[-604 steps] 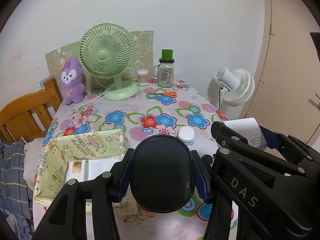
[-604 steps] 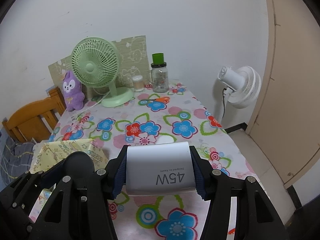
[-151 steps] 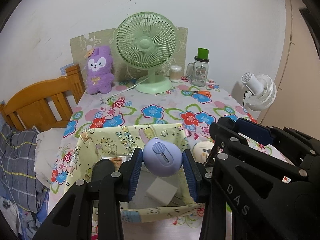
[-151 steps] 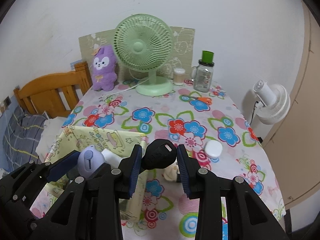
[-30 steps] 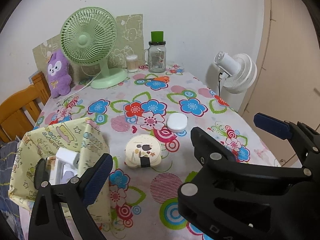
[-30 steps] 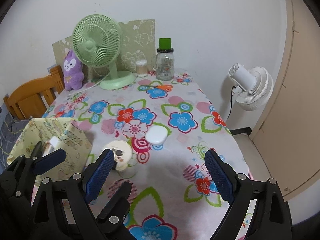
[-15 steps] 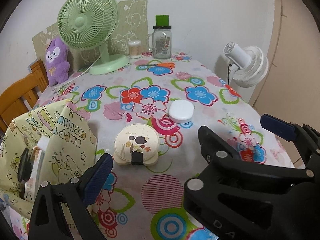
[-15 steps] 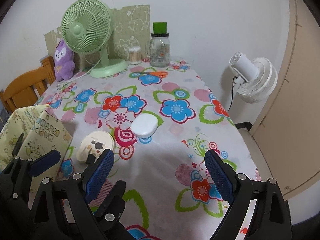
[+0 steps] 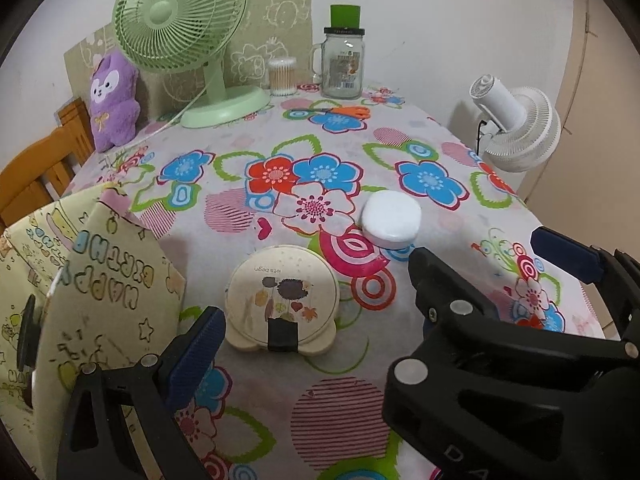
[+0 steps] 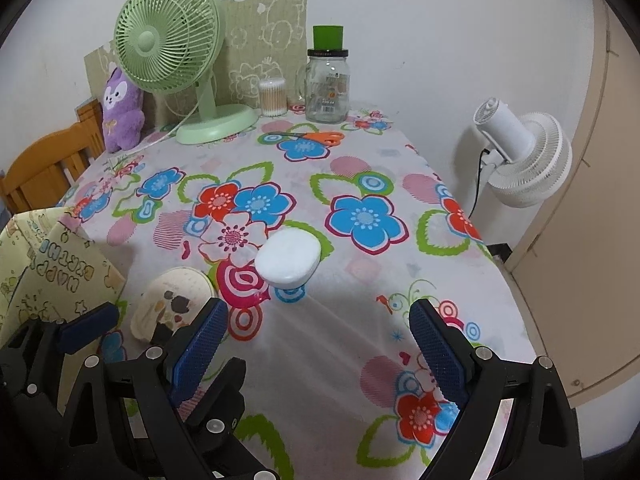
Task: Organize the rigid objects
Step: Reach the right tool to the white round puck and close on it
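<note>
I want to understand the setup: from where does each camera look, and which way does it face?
Left wrist: on the left gripper, low over the table, facing the cream round case; its own left finger and the right gripper show.
Right wrist: on the right gripper, facing the white oval case; both blue pads and the left gripper show.
Shared: both cases, green fan, yellow box.

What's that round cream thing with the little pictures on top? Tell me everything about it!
The round cream case lies flat on the flowery tablecloth, beside the yellow gift-wrap box. It looks like smooth plastic. Its lid shows small printed writing and dark and coloured balloon and heart shapes. A black clasp sits on its near edge, between two rounded feet. The lid looks closed. Only the tablecloth touches it; the left gripper, open, hovers right before it.
</note>
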`<state>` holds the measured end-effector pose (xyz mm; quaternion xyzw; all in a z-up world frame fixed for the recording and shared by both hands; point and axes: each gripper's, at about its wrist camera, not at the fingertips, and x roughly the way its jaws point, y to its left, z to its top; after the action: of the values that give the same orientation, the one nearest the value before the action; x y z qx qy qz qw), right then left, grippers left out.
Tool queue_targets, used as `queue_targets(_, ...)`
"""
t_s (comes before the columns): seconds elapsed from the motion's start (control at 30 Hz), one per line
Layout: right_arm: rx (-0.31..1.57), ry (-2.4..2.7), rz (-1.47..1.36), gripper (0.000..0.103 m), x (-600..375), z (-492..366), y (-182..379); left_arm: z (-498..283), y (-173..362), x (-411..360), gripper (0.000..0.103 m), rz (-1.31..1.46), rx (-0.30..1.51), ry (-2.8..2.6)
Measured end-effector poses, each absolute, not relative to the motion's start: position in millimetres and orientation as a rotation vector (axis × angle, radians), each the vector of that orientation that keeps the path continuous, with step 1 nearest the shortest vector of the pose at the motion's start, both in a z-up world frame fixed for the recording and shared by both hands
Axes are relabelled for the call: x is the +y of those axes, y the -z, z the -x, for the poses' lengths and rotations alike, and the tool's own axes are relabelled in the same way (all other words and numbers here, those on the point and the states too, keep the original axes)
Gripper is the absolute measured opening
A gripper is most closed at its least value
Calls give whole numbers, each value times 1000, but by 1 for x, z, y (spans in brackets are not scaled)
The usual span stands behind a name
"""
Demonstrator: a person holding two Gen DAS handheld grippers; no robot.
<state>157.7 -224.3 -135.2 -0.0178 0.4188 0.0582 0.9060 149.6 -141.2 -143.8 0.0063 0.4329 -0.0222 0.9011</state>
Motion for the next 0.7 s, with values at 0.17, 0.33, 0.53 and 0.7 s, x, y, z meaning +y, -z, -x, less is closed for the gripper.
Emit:
queue_targets(0.17, 878, -133, 30, 94, -224, -166, 142, -155, 148, -141, 100, -7, 908, 40)
queue_targets(0.33, 890, -146, 12, 94, -224, -173, 147, -163, 151, -140, 100, -3, 916, 42)
queue_targets(0.53, 898, -152, 6, 94, -220, -184, 151, -170, 152, -136, 100, 3, 911, 21)
queue_targets(0.7, 901, -162, 17, 94, -214, -192, 153, -176, 155, -130, 100, 8, 917, 7)
